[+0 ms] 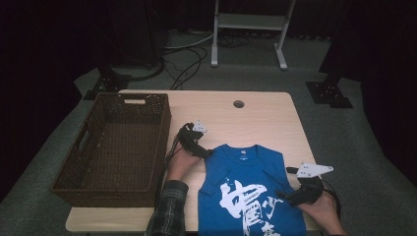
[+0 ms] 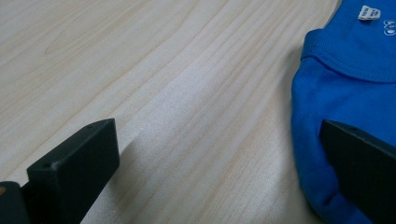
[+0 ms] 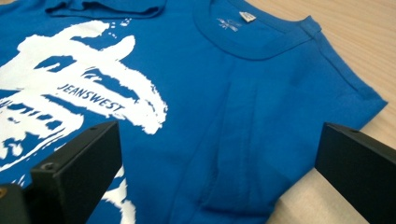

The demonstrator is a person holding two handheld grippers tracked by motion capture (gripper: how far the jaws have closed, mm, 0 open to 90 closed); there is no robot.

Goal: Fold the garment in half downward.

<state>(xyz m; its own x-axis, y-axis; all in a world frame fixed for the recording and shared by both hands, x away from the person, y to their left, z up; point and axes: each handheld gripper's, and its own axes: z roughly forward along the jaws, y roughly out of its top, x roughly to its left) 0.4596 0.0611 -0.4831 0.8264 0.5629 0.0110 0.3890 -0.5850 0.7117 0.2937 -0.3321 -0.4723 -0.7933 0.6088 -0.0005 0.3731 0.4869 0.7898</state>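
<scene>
Now both released, the left hand-held gripper (image 1: 202, 152) and right hand-held gripper (image 1: 290, 195) flank the blue shirt's (image 1: 248, 189) edges.

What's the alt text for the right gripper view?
A blue T-shirt with a white print lies flat on a light wooden table. The right gripper hovers open over its edge, one of its black fingers above the print.

The high view looks forward and down over the whole surface (image 1: 265, 118), while both gripper views sit low and close, sharing the blue shirt (image 3: 261, 93) with it.
</scene>
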